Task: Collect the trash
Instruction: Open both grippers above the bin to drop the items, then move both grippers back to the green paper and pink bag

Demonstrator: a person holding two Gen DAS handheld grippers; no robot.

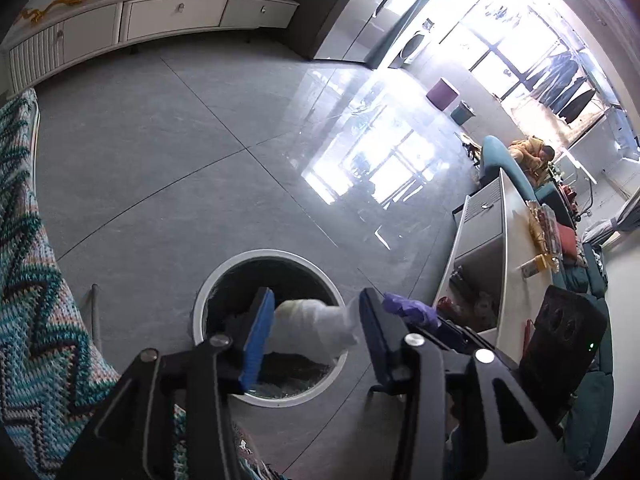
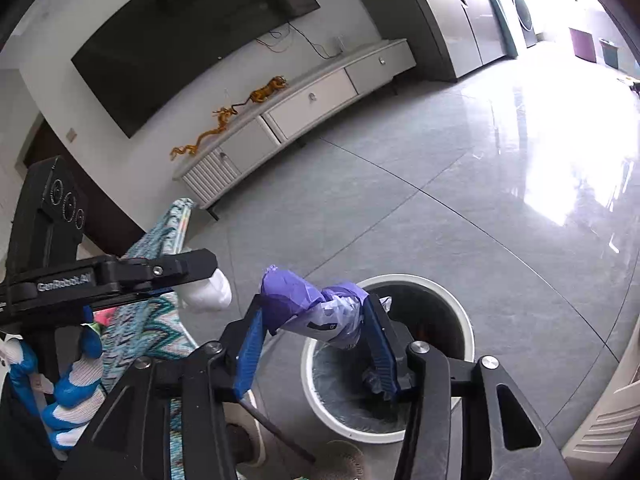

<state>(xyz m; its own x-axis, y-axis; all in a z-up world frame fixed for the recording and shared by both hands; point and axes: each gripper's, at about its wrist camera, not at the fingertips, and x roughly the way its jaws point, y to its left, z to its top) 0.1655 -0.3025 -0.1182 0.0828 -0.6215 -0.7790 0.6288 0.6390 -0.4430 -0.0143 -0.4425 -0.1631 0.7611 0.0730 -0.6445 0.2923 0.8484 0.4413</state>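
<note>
My left gripper [image 1: 316, 320] is shut on a crumpled white paper wad [image 1: 312, 330], held above the open mouth of a round white trash bin [image 1: 208, 284] with a dark liner. My right gripper [image 2: 312, 320] is shut on a purple and clear plastic wrapper [image 2: 316, 308], held over the left rim of the same bin [image 2: 464, 320]. The wrapper's purple tip [image 1: 408, 308] shows beside the left gripper's right finger. The left gripper's body [image 2: 120, 276] and the white wad [image 2: 210, 292] show at the left of the right wrist view.
A chair with a teal zigzag knitted cover [image 1: 36, 280] stands left of the bin. A white low table [image 1: 508, 240] with snacks stands to the right. A white TV cabinet [image 2: 304, 108] lines the far wall. The grey tiled floor [image 1: 180, 140] lies around the bin.
</note>
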